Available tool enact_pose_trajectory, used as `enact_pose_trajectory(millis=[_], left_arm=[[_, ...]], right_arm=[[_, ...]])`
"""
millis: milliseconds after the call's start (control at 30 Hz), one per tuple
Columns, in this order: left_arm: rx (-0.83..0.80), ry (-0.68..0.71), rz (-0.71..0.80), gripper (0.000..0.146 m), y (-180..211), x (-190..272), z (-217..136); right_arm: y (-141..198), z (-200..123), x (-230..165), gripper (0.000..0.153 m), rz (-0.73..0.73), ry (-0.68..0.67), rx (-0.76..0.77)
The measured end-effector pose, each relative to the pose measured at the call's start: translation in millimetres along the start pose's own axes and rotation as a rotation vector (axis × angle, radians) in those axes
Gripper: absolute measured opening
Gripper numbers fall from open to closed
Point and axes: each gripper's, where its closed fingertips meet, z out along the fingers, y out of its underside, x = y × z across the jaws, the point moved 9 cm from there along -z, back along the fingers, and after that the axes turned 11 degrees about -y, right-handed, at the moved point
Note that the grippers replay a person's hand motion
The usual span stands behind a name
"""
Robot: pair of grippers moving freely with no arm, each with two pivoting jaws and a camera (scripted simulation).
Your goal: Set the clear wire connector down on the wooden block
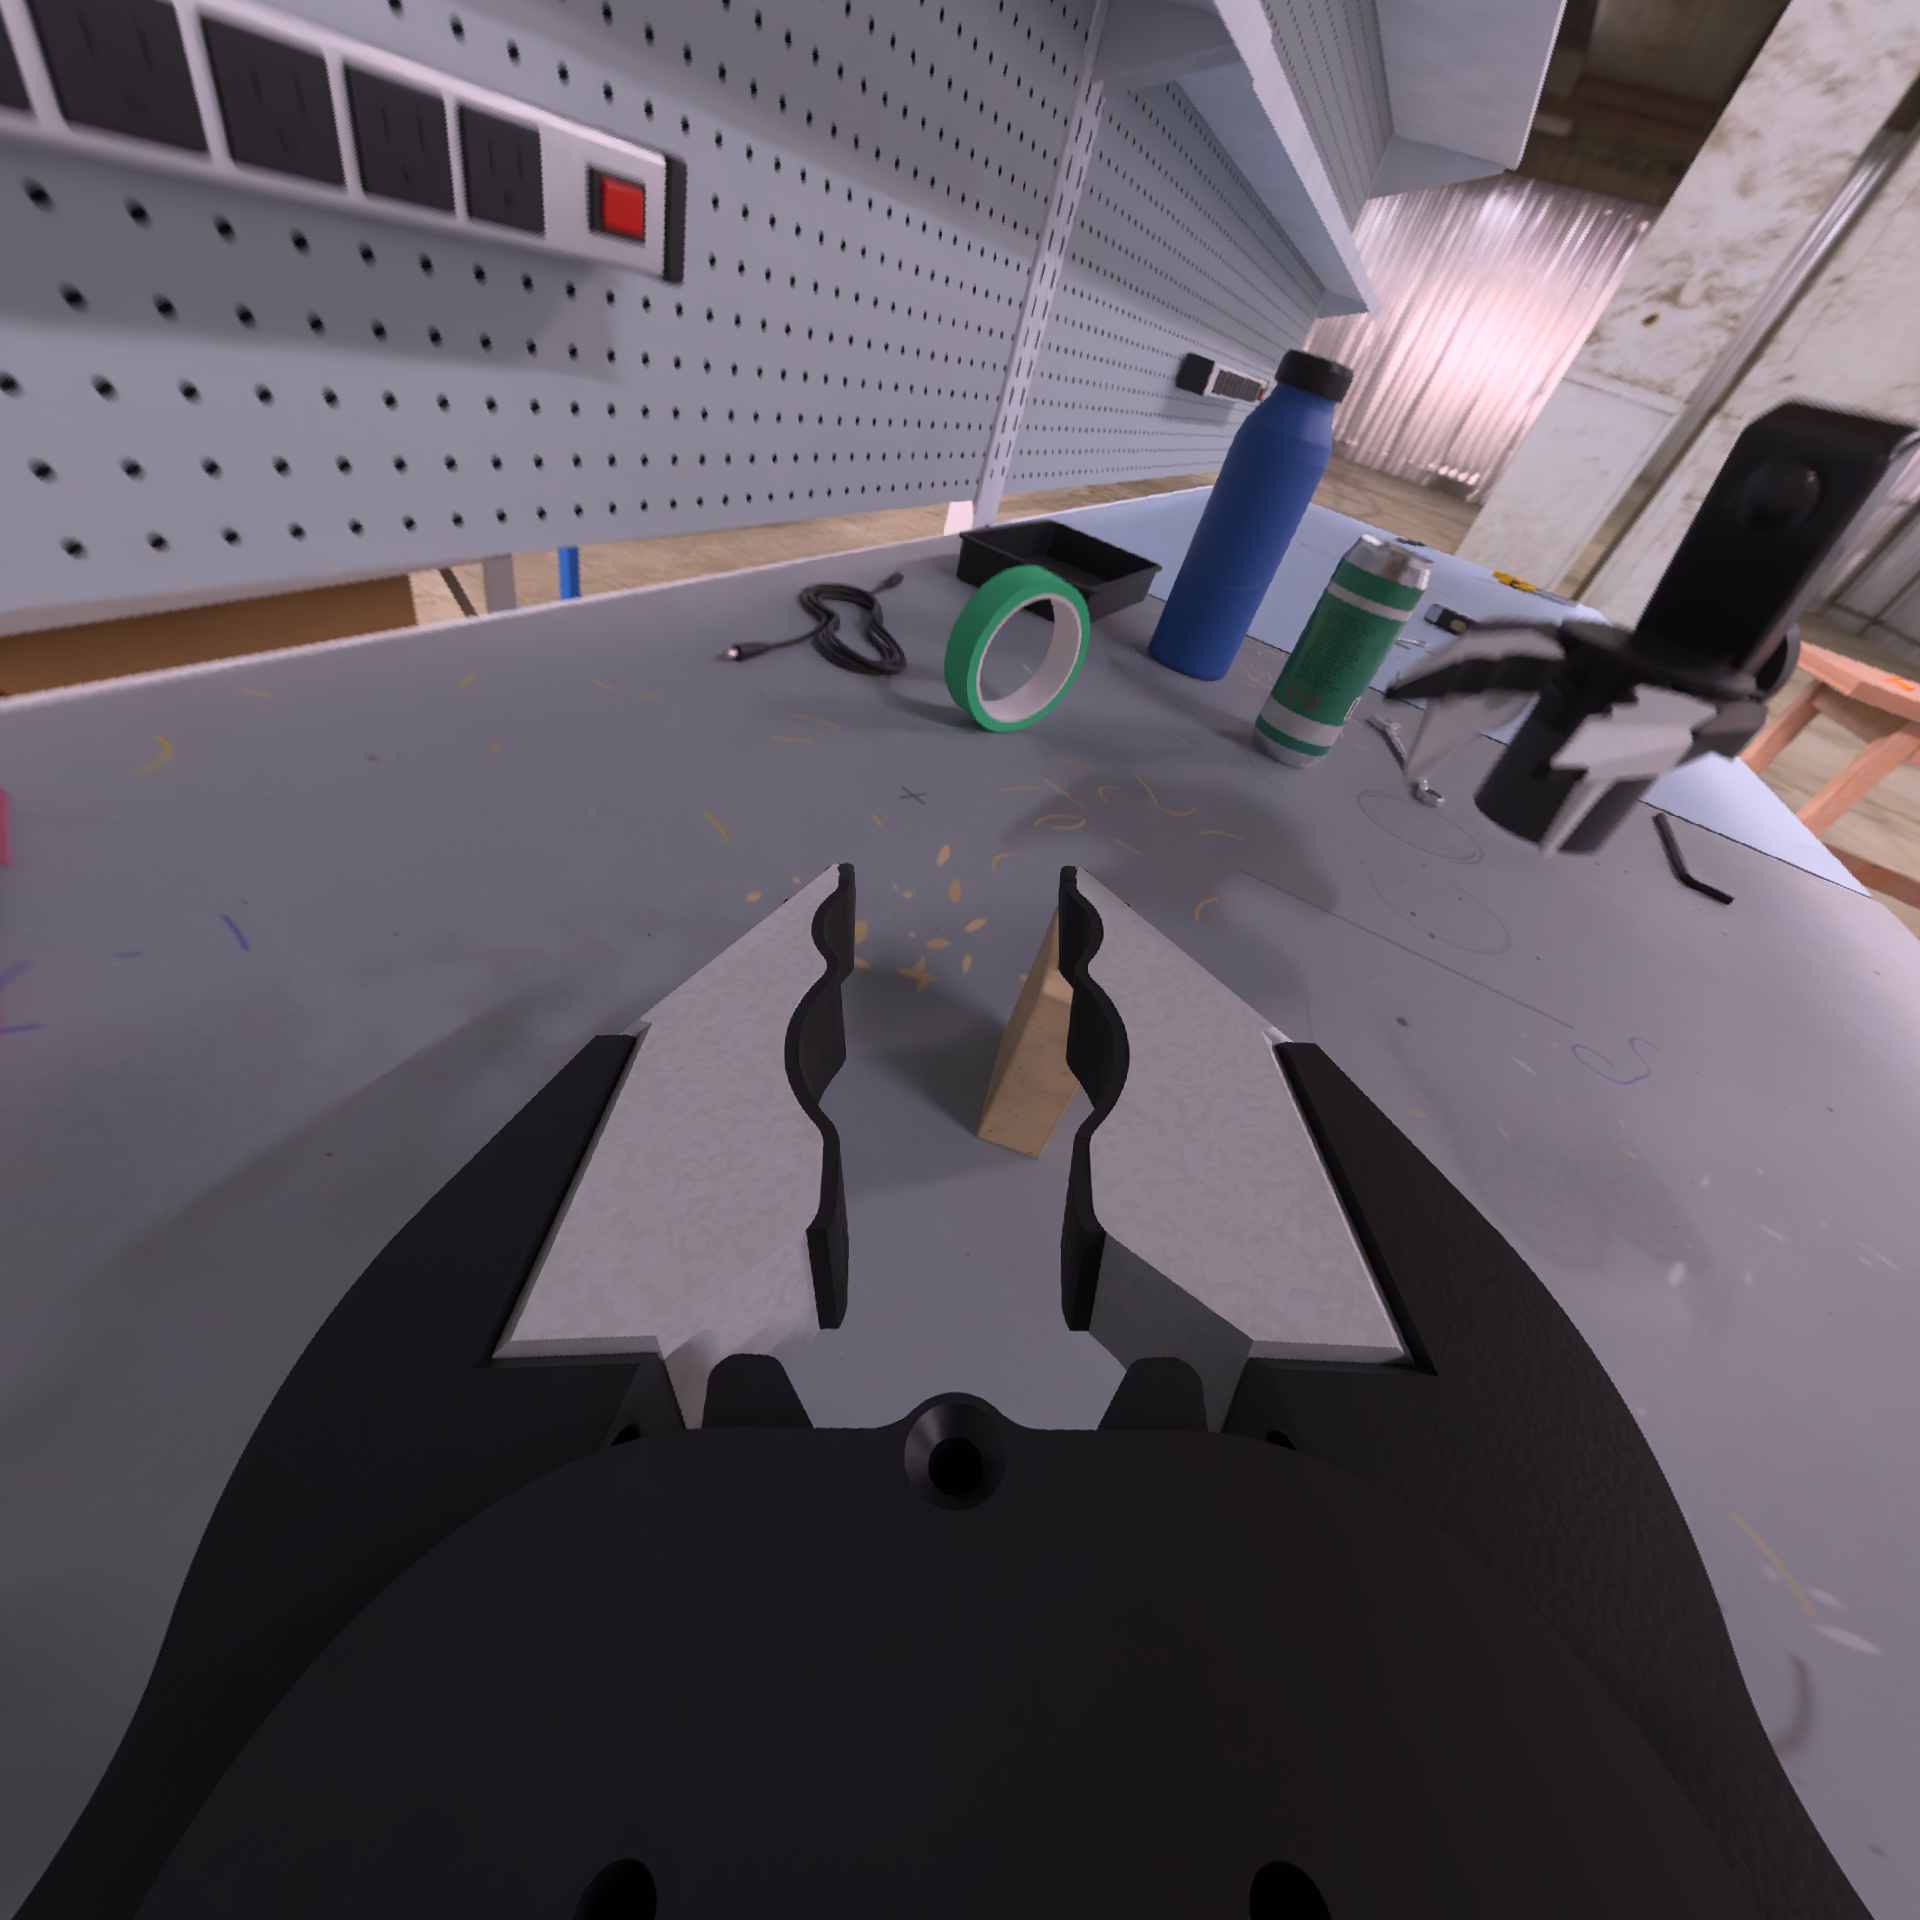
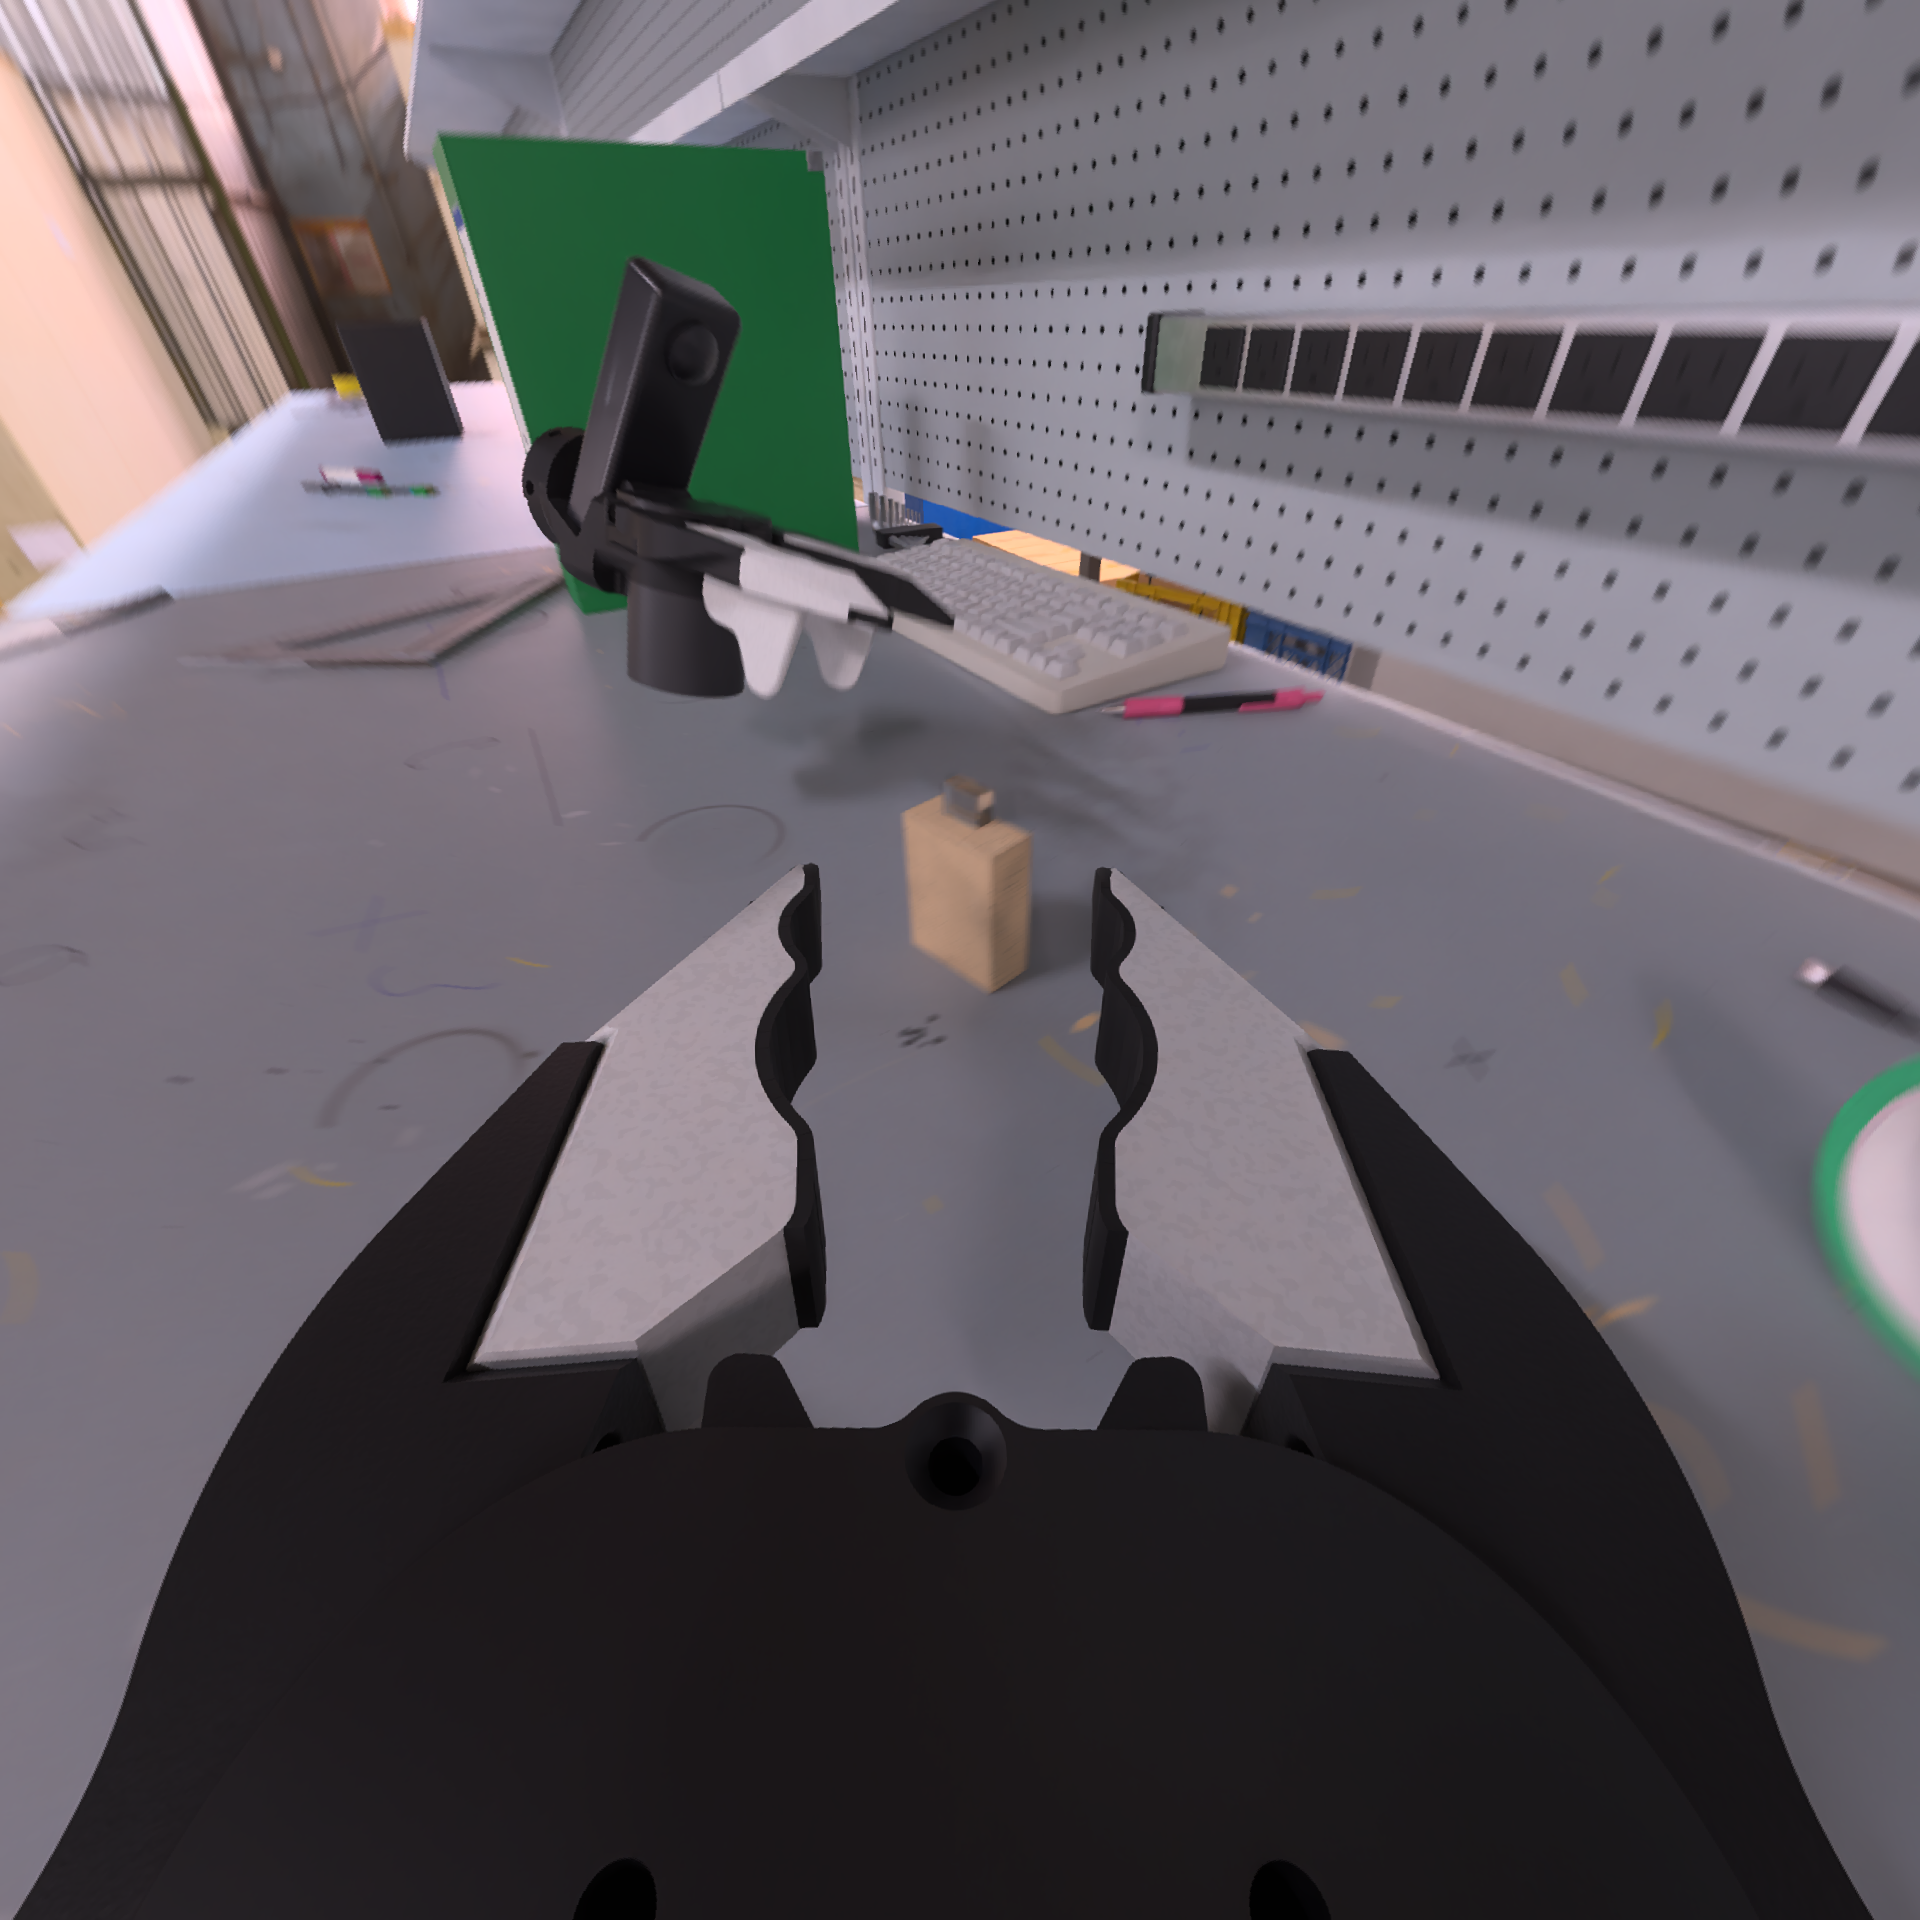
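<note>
Clear wire connector (image 2: pixel 968 801) atop upright wooden block (image 2: pixel 966 906) — orientation unclear.

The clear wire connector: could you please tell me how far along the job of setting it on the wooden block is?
Done, it appears: in the right wrist view the small clear wire connector sits on top of the upright pale wooden block on the grey workbench. In hand: nothing; the left gripper and the right gripper are both open and empty, clear of the block. Left: nothing obvious beyond backing away.
</note>
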Motion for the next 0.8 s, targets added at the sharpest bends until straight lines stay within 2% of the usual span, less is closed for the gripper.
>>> enact_pose_trajectory(millis=[100, 200, 267, 333, 433, 500, 600, 800], left_arm=[[0.022, -0.006, -0.004, 0.04, -24, 21, -20], [-0.054, -0.006, -0.025, 0.043, -46, 56, -37], [-0.109, -0.035, -0.041, 0.043, -53, 88, -45], [-0.143, -0.068, -0.082, 0.04, -46, 122, -45], [-0.217, -0.094, -0.083, 0.031, -21, 165, -35], [-0.199, -0.176, -0.039, 0.03, -5, 180, -30], [-0.193, -0.236, -0.052, 0.038, 12, 185, -24], [-0.18, -0.14, -0.184, 0.046, 27, 182, -16]], right_arm=[[9, -7, -27, 0.056, 0.112, -0.041, -0.007], [5, 8, -45, 0.058, 0.044, -0.044, -0.144], [-1, 27, -54, 0.065, -0.006, -0.069, -0.217], [-7, 46, -57, 0.079, -0.062, -0.095, -0.29], [-10, 62, -58, 0.082, -0.188, -0.088, -0.359], [-8, 66, -57, 0.084, -0.232, -0.1, -0.382], [-2, 66, -55, 0.084, -0.278, -0.089, -0.406], [8, 59, -55, 0.085, -0.229, -0.1, -0.403]])
